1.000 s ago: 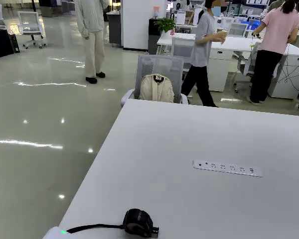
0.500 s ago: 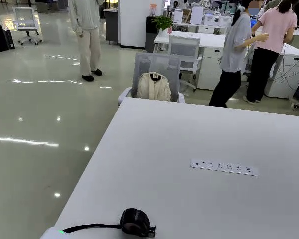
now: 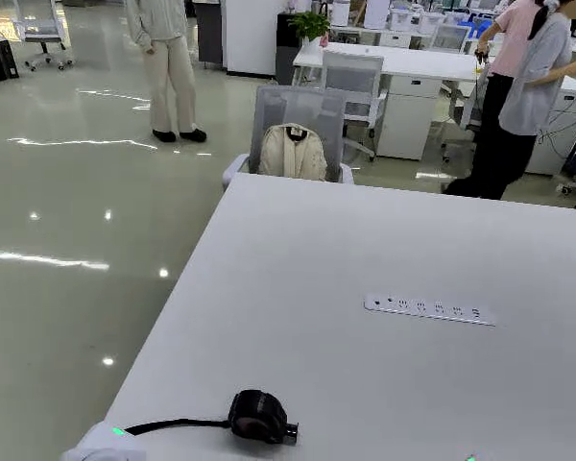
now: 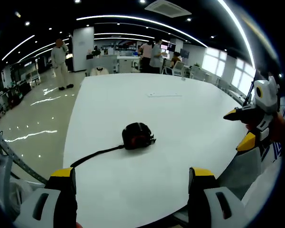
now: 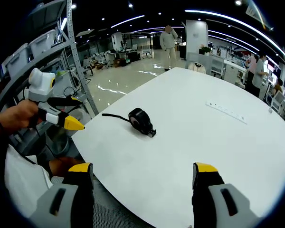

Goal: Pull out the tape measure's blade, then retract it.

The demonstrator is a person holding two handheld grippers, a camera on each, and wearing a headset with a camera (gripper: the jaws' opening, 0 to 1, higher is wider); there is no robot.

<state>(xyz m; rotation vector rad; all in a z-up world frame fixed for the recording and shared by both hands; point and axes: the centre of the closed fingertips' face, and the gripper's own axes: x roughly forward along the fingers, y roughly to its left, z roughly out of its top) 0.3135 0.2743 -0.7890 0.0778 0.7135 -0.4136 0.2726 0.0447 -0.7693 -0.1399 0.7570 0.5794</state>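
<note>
Tape measure (image 4: 137,135): black, round, rubber-clad case; lies flat on the bench, blade wound in, touched by neither tool.
Left tool (image 4: 132,190): yellow-tipped jaws spread wide and empty, pointed at the case from the near bench edge.
Right tool (image 5: 142,183): yellow-tipped jaws likewise wide and empty, facing the case from the other side, well apart from it.
Wrist strap (image 4: 97,154): thin black loop trailing from the case toward the bench edge; limp, no use for bracing.
Handling: probably compact and fairly heavy, with a grippy shell. The steel blade should be stiff, springy and thin-edged, and likely to snap back if let go.
Hold: one tool clamps the case across its flat sides; the other pinches the small blade hook (image 5: 152,133) at the case mouth.
Bench (image 3: 365,240): smooth white top, so the case may slide unless pinned.
Power strip (image 3: 429,310): white, set flush, well beyond the case.
Containers: pale storage bins (image 5: 40,45) on a metal rack beside the bench; contents cannot be made out.
</note>
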